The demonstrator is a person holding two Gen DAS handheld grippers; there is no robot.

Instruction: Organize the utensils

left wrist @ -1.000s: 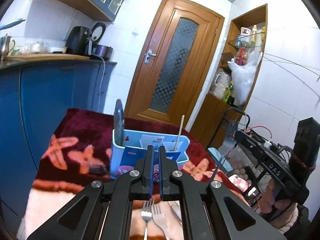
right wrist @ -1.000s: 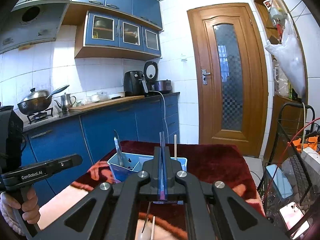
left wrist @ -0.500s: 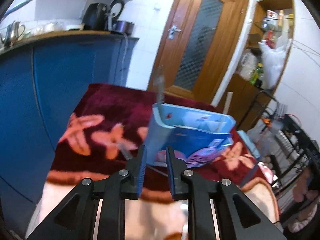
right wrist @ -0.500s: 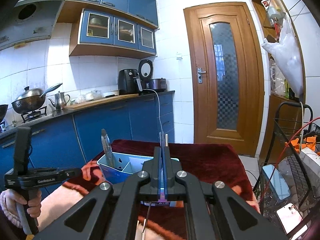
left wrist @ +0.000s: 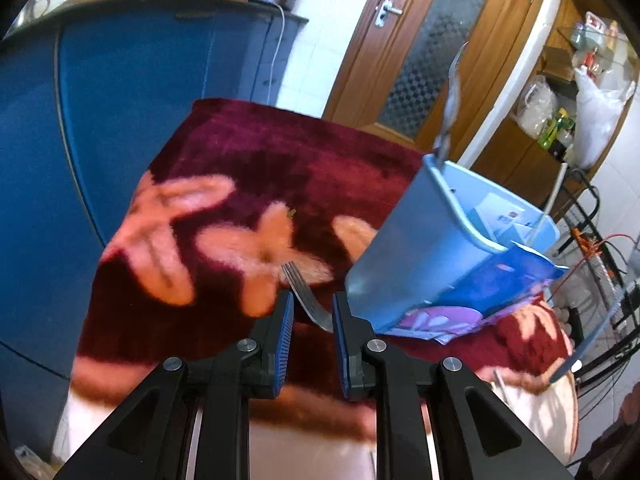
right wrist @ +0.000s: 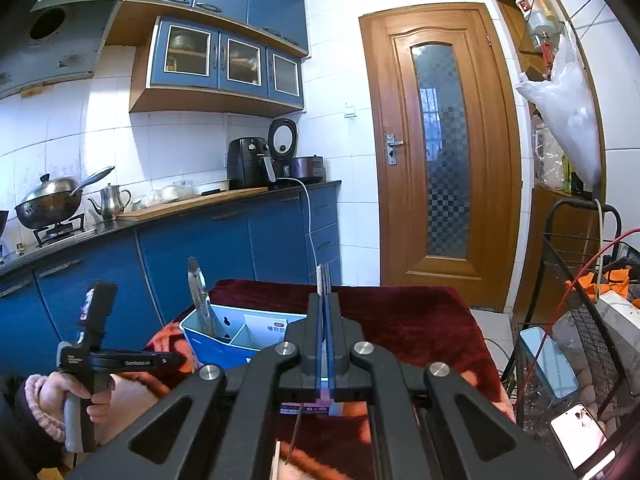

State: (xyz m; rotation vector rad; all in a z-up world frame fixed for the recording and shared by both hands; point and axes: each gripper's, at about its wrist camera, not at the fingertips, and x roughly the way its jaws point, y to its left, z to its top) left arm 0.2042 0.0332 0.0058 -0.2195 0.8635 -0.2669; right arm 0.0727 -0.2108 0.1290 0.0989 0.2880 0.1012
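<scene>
**Forks on their way to the caddy**

Progress looks partial to me. My left tongs (left wrist: 312, 312) stand partly open around a fork (left wrist: 306, 298); its neck touches the right pad, but I cannot tell whether it is truly gripped. My right tongs (right wrist: 323, 312) are pressed together on a thin metal utensil (right wrist: 322, 278), probably another fork, its tines pointing up. The blue utensil caddy (right wrist: 218, 334) sits on the red-blanketed worktop (right wrist: 420, 320), already holding a steel utensil (right wrist: 198, 292) and a pale stick (left wrist: 554, 196). Both pieces I carry are not yet in a compartment, and more cutlery seems to lie below.
</scene>
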